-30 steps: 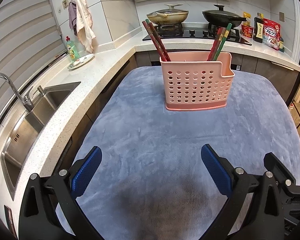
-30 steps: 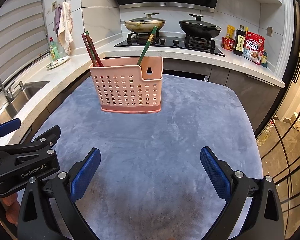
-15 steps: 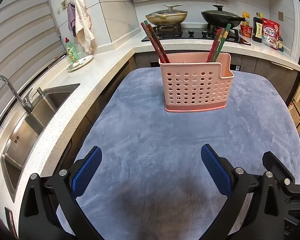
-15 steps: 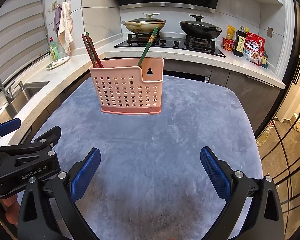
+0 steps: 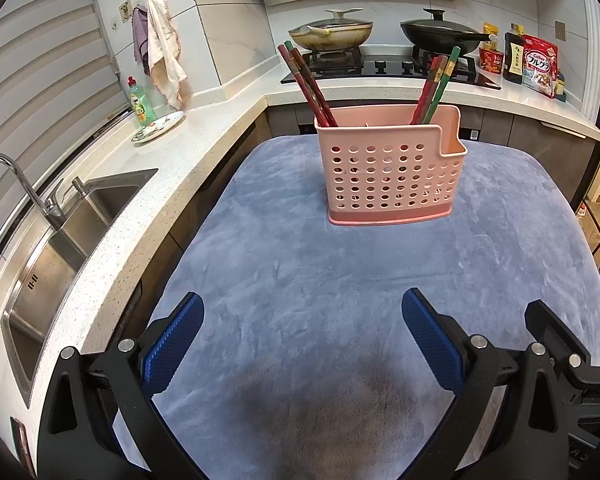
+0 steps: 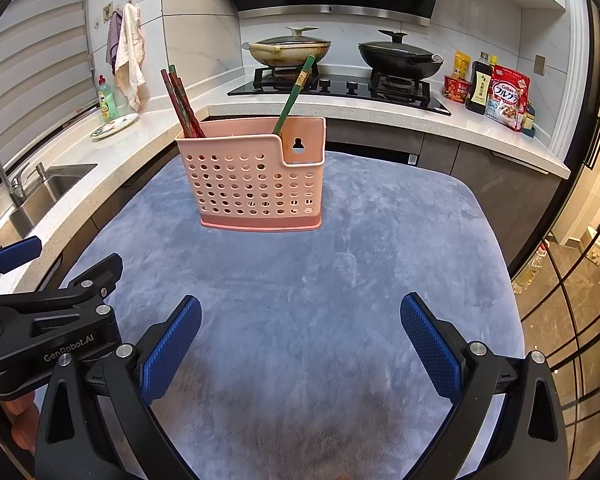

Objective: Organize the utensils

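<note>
A pink perforated utensil holder [image 5: 392, 168] [image 6: 256, 178] stands upright on the grey-blue cloth-covered table [image 5: 340, 280] [image 6: 340, 272]. Red chopsticks [image 5: 306, 82] [image 6: 180, 100] lean out of its left end. More red and green chopsticks [image 5: 438, 84] lean at its right end; the right wrist view shows one green chopstick [image 6: 294, 94] there. My left gripper [image 5: 302, 332] is open over the near part of the table, nothing between its blue pads. My right gripper [image 6: 300, 336] is open too and empty. The left gripper's body [image 6: 48, 320] shows at the right wrist view's left edge.
A white counter with a steel sink [image 5: 60, 232] and tap runs along the left. Dish soap [image 5: 140, 100] and a small plate stand behind it. At the back, two pans [image 5: 330, 34] sit on the stove, with bottles and a cereal bag [image 5: 538, 66] to the right.
Both views have shifted slightly: the holder sits a little lower in each frame now. Both grippers stay open and empty.
</note>
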Motion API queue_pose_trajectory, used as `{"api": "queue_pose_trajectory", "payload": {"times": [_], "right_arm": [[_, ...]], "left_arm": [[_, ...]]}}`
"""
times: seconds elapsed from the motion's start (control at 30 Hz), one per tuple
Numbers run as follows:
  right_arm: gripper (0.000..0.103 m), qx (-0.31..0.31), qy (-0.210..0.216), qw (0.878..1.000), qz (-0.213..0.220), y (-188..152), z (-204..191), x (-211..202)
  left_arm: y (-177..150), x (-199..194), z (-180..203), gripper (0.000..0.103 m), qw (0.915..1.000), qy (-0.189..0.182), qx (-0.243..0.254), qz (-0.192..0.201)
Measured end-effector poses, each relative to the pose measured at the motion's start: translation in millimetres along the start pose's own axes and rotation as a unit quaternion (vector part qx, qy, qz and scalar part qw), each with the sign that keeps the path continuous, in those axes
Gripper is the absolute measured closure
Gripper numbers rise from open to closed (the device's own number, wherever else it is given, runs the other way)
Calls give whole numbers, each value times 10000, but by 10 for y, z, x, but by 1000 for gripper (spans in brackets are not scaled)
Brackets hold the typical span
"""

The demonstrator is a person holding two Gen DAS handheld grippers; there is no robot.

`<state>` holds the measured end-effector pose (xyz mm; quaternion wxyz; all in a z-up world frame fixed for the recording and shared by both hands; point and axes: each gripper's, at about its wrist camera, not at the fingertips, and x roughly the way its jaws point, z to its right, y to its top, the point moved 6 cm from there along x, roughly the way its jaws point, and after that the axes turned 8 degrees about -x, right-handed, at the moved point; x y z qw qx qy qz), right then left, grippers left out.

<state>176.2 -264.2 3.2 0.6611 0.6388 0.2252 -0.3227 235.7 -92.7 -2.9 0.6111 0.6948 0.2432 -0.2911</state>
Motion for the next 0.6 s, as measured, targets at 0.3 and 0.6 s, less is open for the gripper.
{"api": "queue_pose_trajectory", "payload": {"times": [0.3,0.6], "right_arm": [[7,-4,0,10000,-18,8,6,15],[7,-15,-13,10000,-32,20,15,52]], "left_arm": [[5,7,10,8,10000,5,9,-2],[40,106,12,8,9999,-53,-13,-90]]}}
